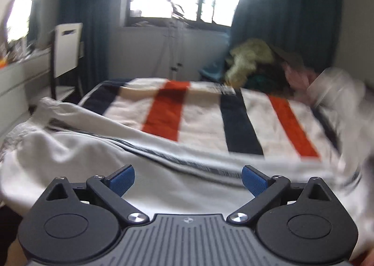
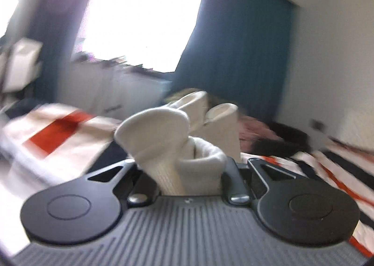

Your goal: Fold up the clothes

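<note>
On the bed, a striped blanket [image 1: 198, 111] lies under a white garment [image 1: 93, 156]. The left gripper [image 1: 188, 180] gapes above it; the right gripper [image 2: 187, 172] pinches its bunched cloth.

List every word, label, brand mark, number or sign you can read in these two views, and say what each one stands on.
No readable words or numbers in either view.
Small round emblem, no letters, on the grey ribbed body of the left hand-held gripper: a mark only.
The same emblem on the right hand-held gripper: too blurred to read.
Dark patch, perhaps print, on the striped blanket near the clothes pile: too blurred to read.
White garment: no text visible.
</note>
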`<state>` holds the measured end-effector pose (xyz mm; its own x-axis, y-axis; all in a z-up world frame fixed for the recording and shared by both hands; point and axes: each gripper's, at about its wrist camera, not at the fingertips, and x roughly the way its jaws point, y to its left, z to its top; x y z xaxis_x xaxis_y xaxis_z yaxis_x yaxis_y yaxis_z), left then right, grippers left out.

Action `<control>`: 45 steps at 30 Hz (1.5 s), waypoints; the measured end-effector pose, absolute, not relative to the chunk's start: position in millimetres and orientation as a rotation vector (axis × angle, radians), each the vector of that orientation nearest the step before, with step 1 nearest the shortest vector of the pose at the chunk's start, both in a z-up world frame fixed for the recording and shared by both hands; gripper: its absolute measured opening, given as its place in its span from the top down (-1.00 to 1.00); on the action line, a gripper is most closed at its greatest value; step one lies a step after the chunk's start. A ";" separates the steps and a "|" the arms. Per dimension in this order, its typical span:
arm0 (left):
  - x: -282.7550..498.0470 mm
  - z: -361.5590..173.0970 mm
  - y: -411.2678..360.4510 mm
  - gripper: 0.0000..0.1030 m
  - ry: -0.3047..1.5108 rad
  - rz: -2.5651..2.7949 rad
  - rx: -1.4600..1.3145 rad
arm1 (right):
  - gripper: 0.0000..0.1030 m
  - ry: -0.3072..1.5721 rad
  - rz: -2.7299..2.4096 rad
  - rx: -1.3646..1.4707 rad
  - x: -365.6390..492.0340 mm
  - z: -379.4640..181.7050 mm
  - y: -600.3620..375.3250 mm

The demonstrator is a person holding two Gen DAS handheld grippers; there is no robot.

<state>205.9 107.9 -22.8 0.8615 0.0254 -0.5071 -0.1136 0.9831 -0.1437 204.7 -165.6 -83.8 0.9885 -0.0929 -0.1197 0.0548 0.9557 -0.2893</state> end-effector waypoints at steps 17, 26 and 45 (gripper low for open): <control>209.8 -29.7 120.1 -0.93 0.604 -0.003 -0.228 | -0.50 0.591 0.407 -0.150 175.5 -106.3 -121.8; 191.1 -49.6 89.7 -0.85 0.680 -0.184 -0.280 | -0.50 0.615 0.402 0.133 132.0 -79.9 -212.1; 192.3 -92.3 49.4 -0.36 0.744 -0.247 -0.214 | -0.54 0.645 -0.008 0.283 154.5 -122.6 -278.6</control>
<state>192.3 49.4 -92.3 0.7090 -0.2962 -0.6400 0.1457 0.9495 -0.2780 154.5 -278.6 -122.6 0.8004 0.0801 -0.5940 0.0948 0.9616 0.2574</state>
